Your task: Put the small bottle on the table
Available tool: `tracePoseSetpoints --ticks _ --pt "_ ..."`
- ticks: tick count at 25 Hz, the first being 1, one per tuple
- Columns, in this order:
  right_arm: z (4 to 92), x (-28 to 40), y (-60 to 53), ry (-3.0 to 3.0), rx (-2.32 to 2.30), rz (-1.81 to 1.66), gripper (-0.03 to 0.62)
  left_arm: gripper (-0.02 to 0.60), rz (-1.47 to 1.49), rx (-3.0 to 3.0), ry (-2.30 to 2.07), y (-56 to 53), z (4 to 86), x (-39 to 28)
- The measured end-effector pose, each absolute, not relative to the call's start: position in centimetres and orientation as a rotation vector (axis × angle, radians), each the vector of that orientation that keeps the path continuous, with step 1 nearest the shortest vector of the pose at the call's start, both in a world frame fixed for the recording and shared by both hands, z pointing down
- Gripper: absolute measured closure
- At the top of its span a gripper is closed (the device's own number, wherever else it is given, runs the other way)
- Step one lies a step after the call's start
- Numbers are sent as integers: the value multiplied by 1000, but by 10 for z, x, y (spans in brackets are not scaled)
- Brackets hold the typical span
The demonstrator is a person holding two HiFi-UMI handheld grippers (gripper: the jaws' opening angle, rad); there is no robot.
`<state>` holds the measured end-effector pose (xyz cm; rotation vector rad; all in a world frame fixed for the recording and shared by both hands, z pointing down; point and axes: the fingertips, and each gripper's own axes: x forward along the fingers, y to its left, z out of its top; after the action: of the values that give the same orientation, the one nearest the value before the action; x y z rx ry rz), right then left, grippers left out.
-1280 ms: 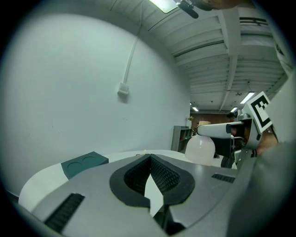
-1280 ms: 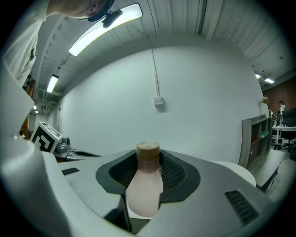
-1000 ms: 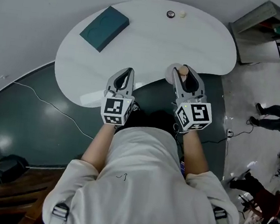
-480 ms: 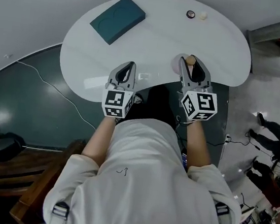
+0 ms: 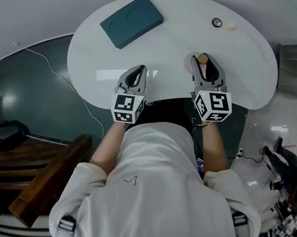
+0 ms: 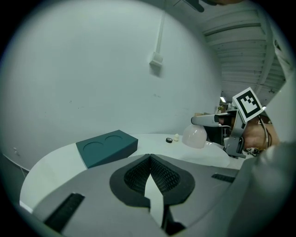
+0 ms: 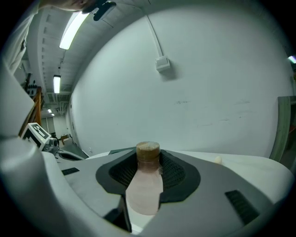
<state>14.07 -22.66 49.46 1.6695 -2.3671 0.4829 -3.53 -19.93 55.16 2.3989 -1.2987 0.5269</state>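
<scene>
Lying toward the far left of the white table [image 5: 169,42], a teal block [image 5: 133,13] with two round hollows sits well apart from the left gripper [image 5: 135,78], which hovers at the near edge with its jaws pressed together and nothing between them. Further right, the right gripper [image 5: 206,68] has its jaws spread wide and clamped on the small bottle [image 5: 202,59], pale pink with a brown cap, over the table's near right part; whether its base touches the top is unclear. Beyond it, near the far edge, lie a small dark disc [image 5: 217,22] and, just beside it, a small pale lump [image 5: 231,26].
</scene>
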Motion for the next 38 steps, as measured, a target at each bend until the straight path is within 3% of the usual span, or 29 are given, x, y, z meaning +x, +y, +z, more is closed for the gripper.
tracePoseSetpoints --ticks 38 --pt "617 125 -368 -2376 1210 602 456 569 646 2104 -1443 -261 620 -21"
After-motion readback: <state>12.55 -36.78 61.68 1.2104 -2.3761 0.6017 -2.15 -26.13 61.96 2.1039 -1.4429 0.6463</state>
